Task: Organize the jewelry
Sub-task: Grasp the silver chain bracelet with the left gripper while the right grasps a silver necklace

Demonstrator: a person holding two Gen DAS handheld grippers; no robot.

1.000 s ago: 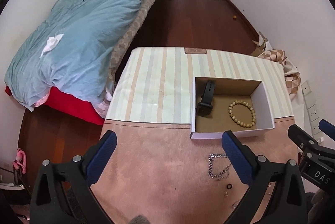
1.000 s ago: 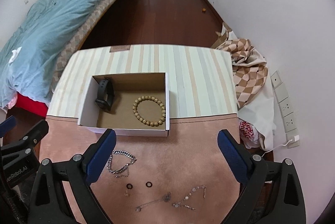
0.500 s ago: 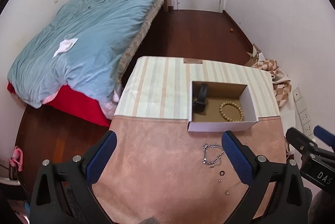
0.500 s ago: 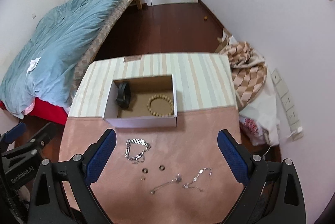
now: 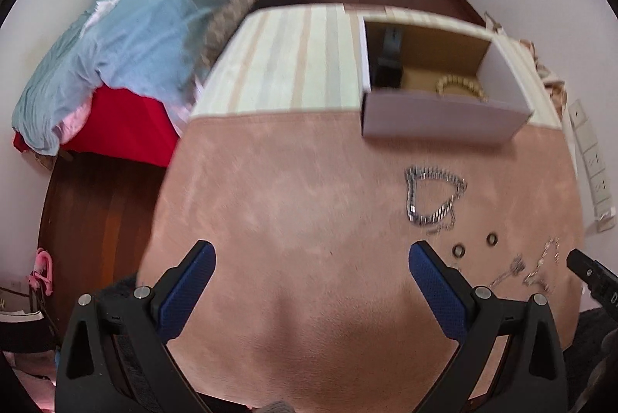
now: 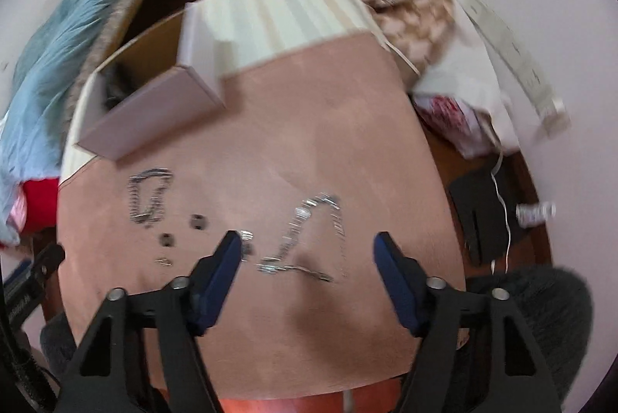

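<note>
A white cardboard box [image 5: 440,119] holds a black watch [image 5: 388,60] and a bead bracelet [image 5: 459,87]. On the pink cloth lie a silver chain bracelet [image 5: 432,195], two small rings [image 5: 459,251] and a thin silver chain [image 6: 305,239]. My left gripper [image 5: 309,258] is open and empty over bare cloth, left of the rings. My right gripper [image 6: 307,245] is open, low over the thin chain, which lies between its fingers. The box [image 6: 150,112], chain bracelet [image 6: 148,197] and rings [image 6: 181,229] show to its left.
The table has a striped runner [image 5: 286,61] behind the pink cloth. A bed with a blue duvet [image 5: 127,27] is to the left. Checked fabric [image 6: 409,4] and bags lie on the floor right of the table.
Both grippers have dropped from high above the table to close over it. The right gripper has come down over the thin chain. Both stay open.
</note>
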